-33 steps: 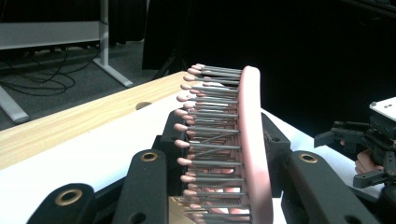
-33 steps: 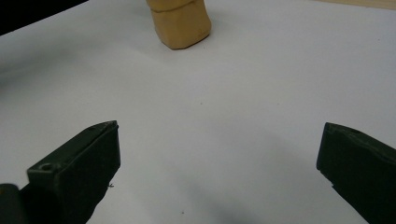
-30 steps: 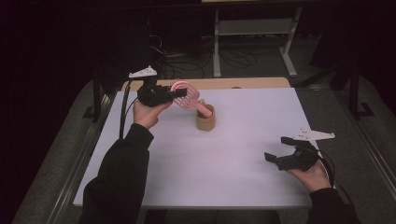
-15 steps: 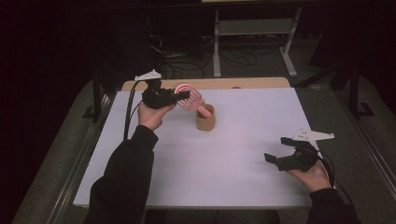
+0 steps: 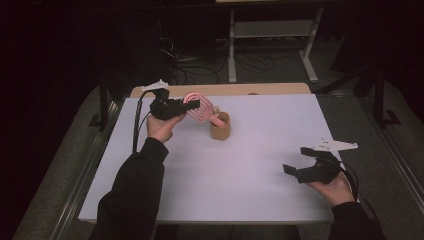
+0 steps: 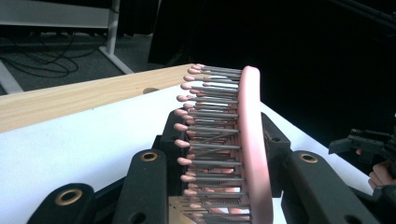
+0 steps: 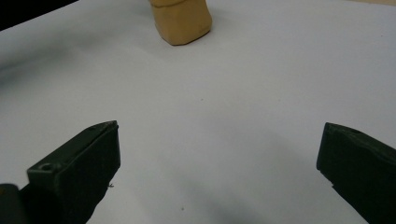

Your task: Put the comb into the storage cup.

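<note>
A pink hairbrush (image 5: 196, 110) with pink-tipped bristles is tilted over the white table top, and my left gripper (image 5: 189, 106) is shut on its head. The brush handle slants down into the mouth of a small tan cup (image 5: 220, 129) at the back middle of the table. In the left gripper view the brush (image 6: 252, 140) stands edge-on, with my left gripper (image 6: 224, 163) clamped on it from both sides. At the table's near right, my right gripper (image 5: 300, 170) hovers low, open and holding nothing. In the right gripper view, the right gripper (image 7: 219, 154) has its jaws wide apart and the tan cup (image 7: 180, 18) lies far ahead.
A white sheet (image 5: 250, 165) covers the table, with a strip of bare wood (image 5: 240, 90) along the far edge. Behind the table are a white metal frame (image 5: 270, 35) and cables on a dark floor. The other hand's gripper (image 6: 364, 144) shows far right in the left gripper view.
My left hand has shifted slightly to the right and toward me with the brush still clamped. The right hand has kept still.
</note>
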Demonstrator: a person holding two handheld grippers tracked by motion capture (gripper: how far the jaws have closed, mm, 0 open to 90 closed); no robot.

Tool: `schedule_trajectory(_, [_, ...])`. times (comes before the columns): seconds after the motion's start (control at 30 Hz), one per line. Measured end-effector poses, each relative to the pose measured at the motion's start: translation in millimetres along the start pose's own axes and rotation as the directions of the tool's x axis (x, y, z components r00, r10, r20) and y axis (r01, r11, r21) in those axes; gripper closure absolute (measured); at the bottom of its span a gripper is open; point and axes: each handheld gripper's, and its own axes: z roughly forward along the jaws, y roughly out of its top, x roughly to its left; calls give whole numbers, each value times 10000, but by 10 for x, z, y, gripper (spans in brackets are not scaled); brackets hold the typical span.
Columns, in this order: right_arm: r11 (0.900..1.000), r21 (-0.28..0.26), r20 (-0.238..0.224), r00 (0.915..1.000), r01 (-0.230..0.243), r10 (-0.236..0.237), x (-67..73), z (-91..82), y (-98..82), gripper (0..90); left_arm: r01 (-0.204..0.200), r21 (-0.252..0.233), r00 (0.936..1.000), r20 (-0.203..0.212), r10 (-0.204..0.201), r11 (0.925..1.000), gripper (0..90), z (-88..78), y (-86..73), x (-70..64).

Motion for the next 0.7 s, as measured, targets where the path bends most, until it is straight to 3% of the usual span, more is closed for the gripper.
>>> schedule_trajectory(0.7, [10000,23,6,10000,-20,20,-1,2,-6,0,984,-450,9945,401,-966,9941,631,-67,-140,142])
